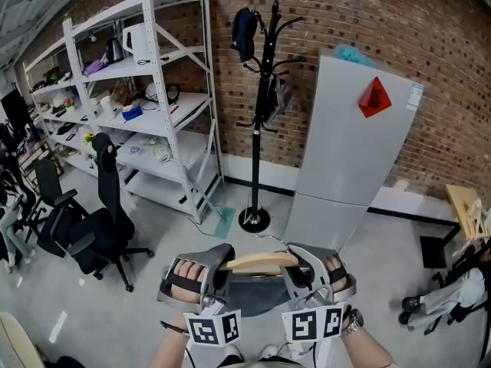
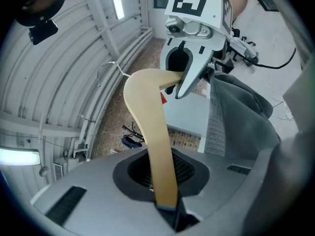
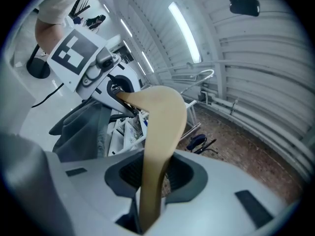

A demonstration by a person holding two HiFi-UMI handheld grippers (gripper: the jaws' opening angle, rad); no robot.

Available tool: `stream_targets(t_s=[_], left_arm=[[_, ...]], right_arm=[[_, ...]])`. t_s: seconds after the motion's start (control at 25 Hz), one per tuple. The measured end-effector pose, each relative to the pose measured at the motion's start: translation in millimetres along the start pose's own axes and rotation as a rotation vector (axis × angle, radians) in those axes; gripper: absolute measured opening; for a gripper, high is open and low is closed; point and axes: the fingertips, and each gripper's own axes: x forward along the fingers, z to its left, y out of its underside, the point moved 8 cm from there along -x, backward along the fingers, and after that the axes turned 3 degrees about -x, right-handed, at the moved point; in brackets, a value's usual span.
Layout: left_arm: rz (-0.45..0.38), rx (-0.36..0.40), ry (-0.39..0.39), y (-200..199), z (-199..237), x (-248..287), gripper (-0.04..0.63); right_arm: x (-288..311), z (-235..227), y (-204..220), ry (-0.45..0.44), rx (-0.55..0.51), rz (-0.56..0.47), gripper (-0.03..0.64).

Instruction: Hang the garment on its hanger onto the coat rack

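A wooden hanger [image 1: 261,262] with a grey garment [image 1: 257,294] draped under it is held level in front of me. My left gripper [image 1: 219,271] is shut on its left arm, and my right gripper [image 1: 298,271] is shut on its right arm. In the left gripper view the hanger [image 2: 152,127] runs up from the jaws [image 2: 165,205] to its metal hook [image 2: 110,68], with the garment [image 2: 241,117] at the right. The right gripper view shows the hanger [image 3: 160,132] clamped in the jaws [image 3: 147,215]. The black coat rack [image 1: 265,113] stands ahead by the brick wall, a dark bag on its top left peg.
A tall grey cabinet [image 1: 349,152] stands just right of the rack. White shelving [image 1: 153,90] full of small items fills the left. A black office chair [image 1: 100,228] sits at the lower left. A wooden piece [image 1: 468,209] and a small cart [image 1: 445,297] are at the right.
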Motion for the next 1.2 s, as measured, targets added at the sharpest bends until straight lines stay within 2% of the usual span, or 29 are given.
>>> stream_targets(t_s=[0.32, 0.56, 0.84, 1.08, 1.2], left_arm=[[0.015, -0.029, 0.053, -21.8, -36.2, 12.0, 0.048], [0.006, -0.075, 0.056, -26.2, -45.2, 42.2, 0.048], [-0.035, -0.067, 0.073, -7.3, -40.9, 94.9, 0.048], [-0.052, -0.066, -0.005, 21.4, -17.2, 143.1, 0.048], [-0.058, -0.070, -0.007, 38.3, -6.2, 167.4, 0.049]], right_arm=[[-9.9, 2.4, 38.2, -0.041, -0.020, 0.033, 0.094], [3.9, -9.0, 59.5, -0.031, -0.027, 0.082, 0.094], [49.0, -19.7, 78.8, -0.012, -0.032, 0.119, 0.094], [105.1, -36.1, 79.2, 0.042, -0.037, 0.152, 0.100], [133.9, -40.7, 79.0, 0.067, -0.044, 0.172, 0.107]])
